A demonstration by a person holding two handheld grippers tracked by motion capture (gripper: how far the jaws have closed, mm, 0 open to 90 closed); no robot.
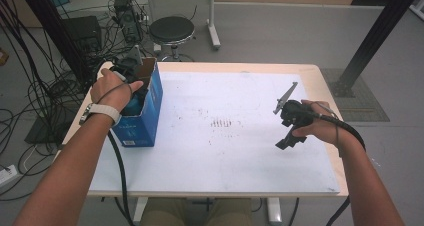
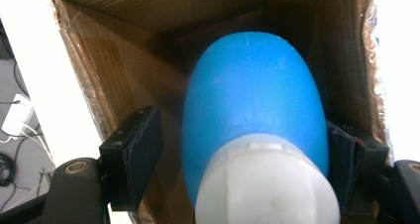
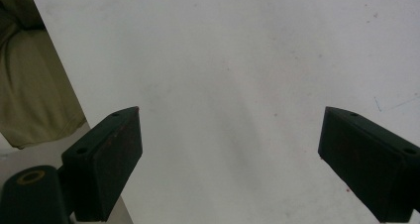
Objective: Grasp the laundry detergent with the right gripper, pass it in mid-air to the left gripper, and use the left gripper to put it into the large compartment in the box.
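The left gripper [image 2: 247,149] is held inside the open blue cardboard box [image 1: 150,106] at the table's left edge, jaws parted around the blue egg-shaped plastic bottle with white cap [image 2: 255,105], a gap seen at one pad. The right gripper [image 3: 230,159] is held wide apart over the white table sheet [image 3: 237,60], nothing between.

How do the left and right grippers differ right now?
The left gripper reaches into the blue cardboard box, its jaws either side of a blue bottle; there is a gap at the left pad, so it does not look clamped. The right gripper hangs over the bare white table with its jaws wide and nothing between them. Both are hand-held, with black jaws.
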